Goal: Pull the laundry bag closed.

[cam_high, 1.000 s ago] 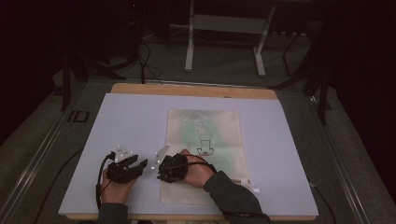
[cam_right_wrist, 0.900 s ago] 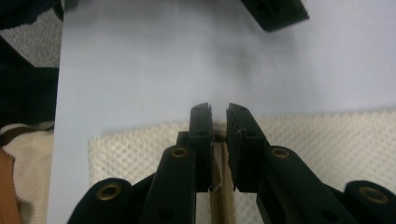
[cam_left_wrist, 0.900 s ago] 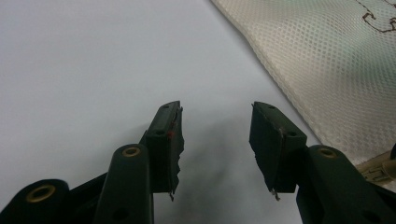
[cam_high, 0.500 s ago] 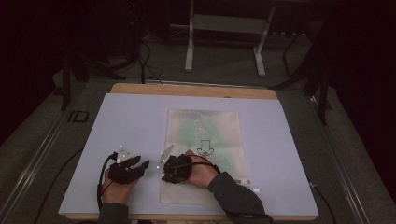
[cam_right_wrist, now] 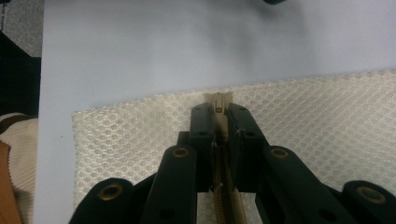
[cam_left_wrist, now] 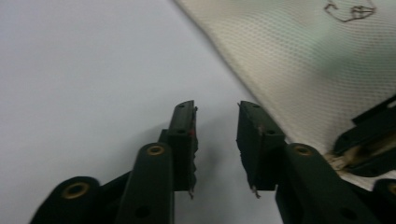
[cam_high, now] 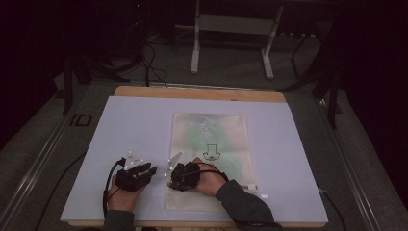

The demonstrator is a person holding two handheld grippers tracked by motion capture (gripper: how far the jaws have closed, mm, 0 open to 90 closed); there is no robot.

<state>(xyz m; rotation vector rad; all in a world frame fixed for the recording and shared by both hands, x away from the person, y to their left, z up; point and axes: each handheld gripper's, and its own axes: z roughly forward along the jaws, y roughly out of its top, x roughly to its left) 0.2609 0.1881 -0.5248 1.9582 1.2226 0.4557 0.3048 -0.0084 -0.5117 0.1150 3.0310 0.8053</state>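
A cream mesh bag with a small black print lies flat on the pale mat. My right gripper sits at the bag's near left edge, shut on the zipper's end, which pokes out past its fingertips in the right gripper view. Mesh spreads to both sides of those jaws. My left gripper rests on the mat just left of the bag. Its jaws have just been closing and still stand apart with nothing between them, the bag's edge beside them.
The mat covers a wooden table. Metal stand legs and cables lie on the floor behind it. A cable trails from the left gripper toward the front edge. Bare mat stretches left of the bag and beyond it.
The left gripper's jaws have drawn closer together. Both hands stay about where they were, and the right gripper keeps its hold on the zipper.
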